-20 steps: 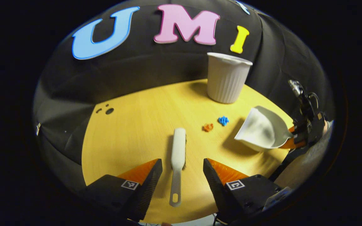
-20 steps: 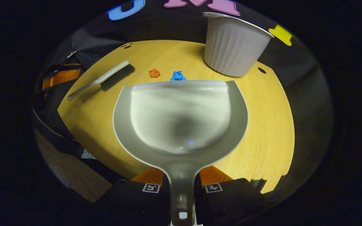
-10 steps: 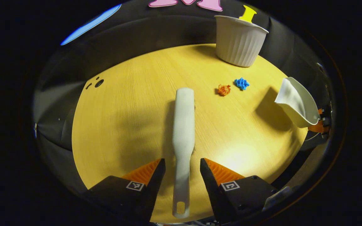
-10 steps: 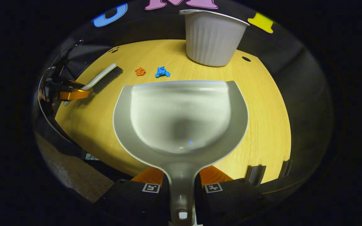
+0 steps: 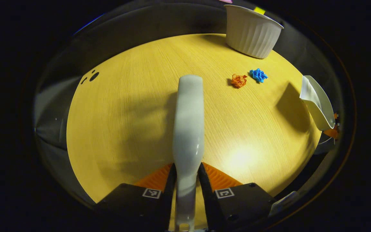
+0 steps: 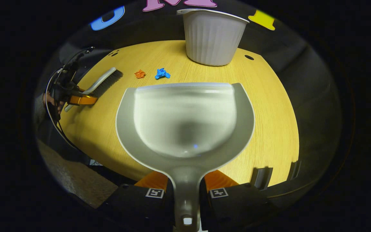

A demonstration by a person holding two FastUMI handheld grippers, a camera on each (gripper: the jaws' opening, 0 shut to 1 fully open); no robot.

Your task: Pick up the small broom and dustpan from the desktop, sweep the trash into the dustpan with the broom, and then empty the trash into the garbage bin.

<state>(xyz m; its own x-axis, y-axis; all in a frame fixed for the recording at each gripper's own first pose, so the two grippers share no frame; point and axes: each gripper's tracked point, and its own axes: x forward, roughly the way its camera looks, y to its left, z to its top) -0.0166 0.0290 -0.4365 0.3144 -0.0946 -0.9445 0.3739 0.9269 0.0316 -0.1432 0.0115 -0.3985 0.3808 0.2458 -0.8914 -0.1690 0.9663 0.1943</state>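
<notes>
My left gripper (image 5: 185,175) is shut on the handle of the small white broom (image 5: 188,122), which points away across the round wooden table (image 5: 130,106). In the right gripper view the same broom (image 6: 103,80) lies at the table's left edge with the left gripper (image 6: 80,99) on its handle. My right gripper (image 6: 185,185) is shut on the handle of the white dustpan (image 6: 185,119), held above the table with its mouth facing away. That dustpan (image 5: 316,101) hangs at the right edge in the left gripper view. An orange scrap (image 5: 238,80) and a blue scrap (image 5: 258,75) lie side by side.
The white ribbed garbage bin (image 6: 213,37) stands upright at the far side of the table, beyond the scraps (image 6: 155,73); the bin (image 5: 253,32) is far right in the left gripper view. Small dark holes (image 5: 92,76) mark the tabletop's far left. Floor (image 6: 76,180) lies below the near edge.
My left gripper moved forward along the broom handle and its fingers closed on it. The right gripper with the dustpan stayed nearly still.
</notes>
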